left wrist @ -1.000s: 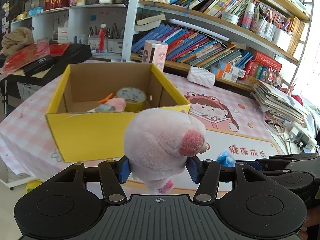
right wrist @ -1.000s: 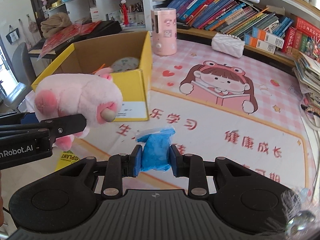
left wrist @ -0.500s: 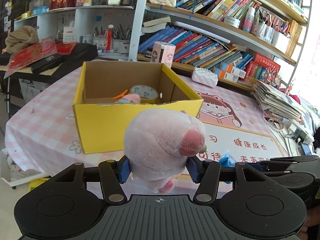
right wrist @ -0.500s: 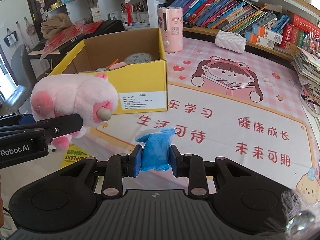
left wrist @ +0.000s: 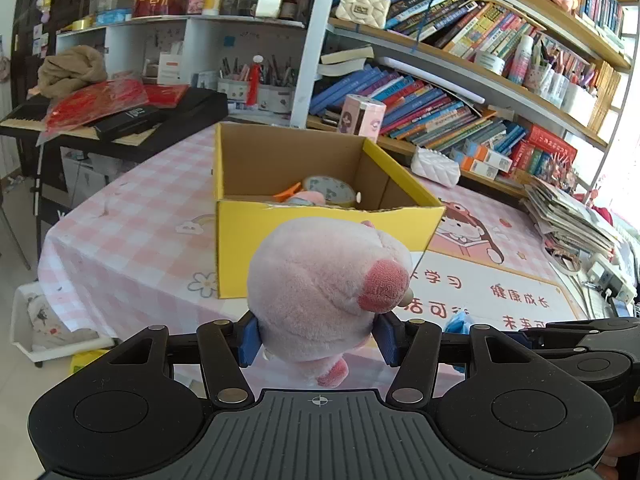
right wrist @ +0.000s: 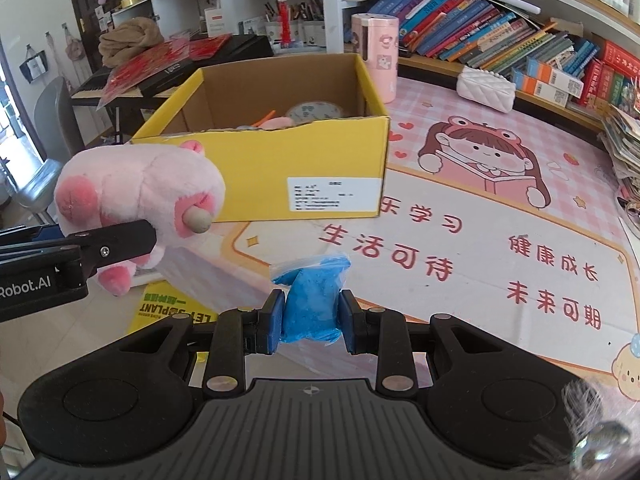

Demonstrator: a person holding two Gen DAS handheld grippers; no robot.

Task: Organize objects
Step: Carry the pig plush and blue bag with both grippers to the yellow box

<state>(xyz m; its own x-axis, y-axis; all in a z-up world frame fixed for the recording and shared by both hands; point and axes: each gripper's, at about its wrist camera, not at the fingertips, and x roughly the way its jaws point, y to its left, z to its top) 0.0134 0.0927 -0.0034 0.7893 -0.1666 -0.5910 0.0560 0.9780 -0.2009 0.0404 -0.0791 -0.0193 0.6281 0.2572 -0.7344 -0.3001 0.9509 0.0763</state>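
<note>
The counter, under a pink checked cloth with a cartoon girl and red characters, fills most of both views, with bookshelves behind it from 12 to 3 o'clock. On it stands an open yellow box, at 12 o'clock from the left gripper and at 11 o'clock from the right; inside lie a roll of tape and some small pink and orange things too hidden to name. A pink tin stands just behind the box, a white quilted case at 2 o'clock. The left gripper has its blue fingers clenched on a pink plush, pressed in at its two sides, the plush bulging up above them toward the box's near wall. In the right view that plush hangs at 9 o'clock, off the counter's edge. The right gripper grasps a small blue bag, pinched at its middle between the fingers, its top fanning out above them, over the counter's near edge.
</note>
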